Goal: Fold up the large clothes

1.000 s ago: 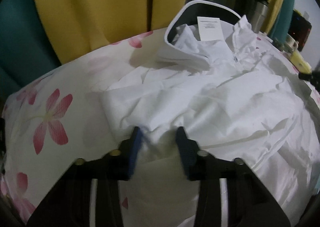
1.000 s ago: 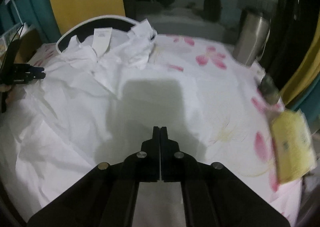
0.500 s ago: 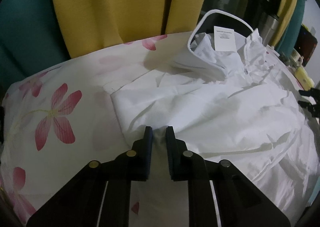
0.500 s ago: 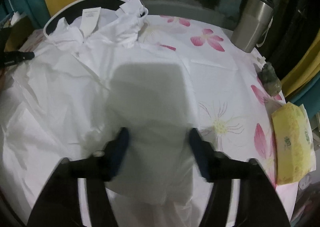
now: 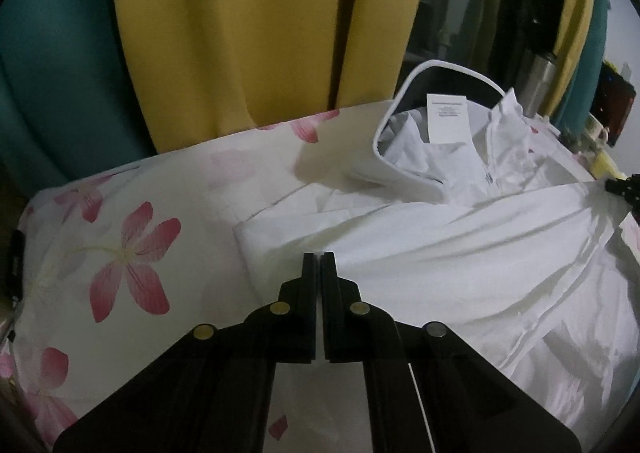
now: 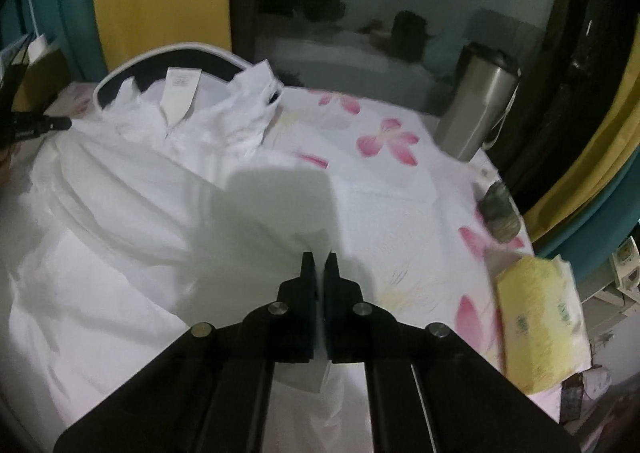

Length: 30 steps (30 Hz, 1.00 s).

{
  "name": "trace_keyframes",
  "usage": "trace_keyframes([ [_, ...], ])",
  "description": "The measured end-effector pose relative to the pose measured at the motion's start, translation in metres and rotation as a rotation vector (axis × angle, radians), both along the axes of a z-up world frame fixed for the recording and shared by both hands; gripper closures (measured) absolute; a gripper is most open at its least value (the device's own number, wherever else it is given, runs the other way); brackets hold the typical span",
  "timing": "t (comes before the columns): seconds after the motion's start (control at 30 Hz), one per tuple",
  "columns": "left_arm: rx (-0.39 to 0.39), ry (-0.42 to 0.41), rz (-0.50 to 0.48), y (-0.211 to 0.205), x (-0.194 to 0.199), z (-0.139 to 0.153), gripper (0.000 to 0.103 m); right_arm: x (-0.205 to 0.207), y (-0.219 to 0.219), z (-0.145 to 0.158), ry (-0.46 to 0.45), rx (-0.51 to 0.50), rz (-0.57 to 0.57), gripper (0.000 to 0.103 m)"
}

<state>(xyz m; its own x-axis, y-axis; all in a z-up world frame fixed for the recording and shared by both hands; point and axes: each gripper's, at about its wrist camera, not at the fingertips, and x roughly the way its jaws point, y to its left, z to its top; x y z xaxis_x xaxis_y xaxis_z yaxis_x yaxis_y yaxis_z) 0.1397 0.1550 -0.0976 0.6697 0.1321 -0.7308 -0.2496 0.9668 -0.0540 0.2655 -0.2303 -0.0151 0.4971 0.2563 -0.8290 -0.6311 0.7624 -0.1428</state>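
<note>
A large white garment (image 5: 460, 245) with a dark, white-trimmed hood (image 5: 436, 73) and a white label lies spread on a floral tablecloth (image 5: 120, 253). It also shows in the right wrist view (image 6: 120, 205). My left gripper (image 5: 319, 255) is shut on the garment's left edge, with cloth pinched between the fingers. My right gripper (image 6: 319, 255) is shut on the garment's right edge. The cloth between the two grippers looks pulled into long folds. The other gripper's tip shows at the edge of each view.
Yellow and teal curtains (image 5: 260, 33) hang behind the table. A steel tumbler (image 6: 480, 109) stands at the back right. A small dark lump (image 6: 500, 213) and a yellow tissue pack (image 6: 540, 321) lie near the right edge.
My left gripper closed from open onto the garment's left edge. My right gripper opened half a second ago and has shut again on the cloth. The garment is stretched flatter.
</note>
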Motion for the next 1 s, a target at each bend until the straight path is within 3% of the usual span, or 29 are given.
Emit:
trace_keyframes([
  [0.17, -0.052, 0.06, 0.017, 0.002, 0.009, -0.021, 0.1, 0.011, 0.005, -0.022, 0.047, -0.042, -0.019, 0.1],
  [0.3, -0.057, 0.065, 0.031, 0.003, 0.007, -0.007, 0.095, 0.012, 0.003, -0.044, 0.119, -0.063, -0.04, 0.098],
  [0.33, -0.052, 0.054, 0.028, 0.002, 0.005, -0.001, 0.089, 0.012, 0.004, -0.042, 0.112, -0.07, -0.045, 0.096],
  [0.43, -0.041, 0.003, 0.013, 0.0, 0.006, 0.022, 0.062, 0.017, 0.009, -0.025, 0.074, -0.056, -0.041, 0.077],
  [0.5, -0.035, -0.031, -0.01, -0.002, 0.014, 0.035, 0.06, 0.025, 0.016, -0.013, 0.056, -0.02, -0.031, 0.054],
  [0.57, -0.022, -0.039, -0.032, -0.005, 0.029, 0.042, 0.06, 0.039, 0.029, -0.004, 0.04, 0.01, -0.016, 0.044],
  [0.77, -0.038, -0.038, -0.065, -0.002, 0.076, 0.041, 0.06, 0.087, 0.09, -0.001, 0.048, 0.075, 0.074, 0.044],
  [1.0, -0.083, 0.049, -0.048, 0.012, 0.1, 0.008, 0.06, 0.136, 0.139, -0.023, 0.125, 0.085, 0.127, 0.044],
])
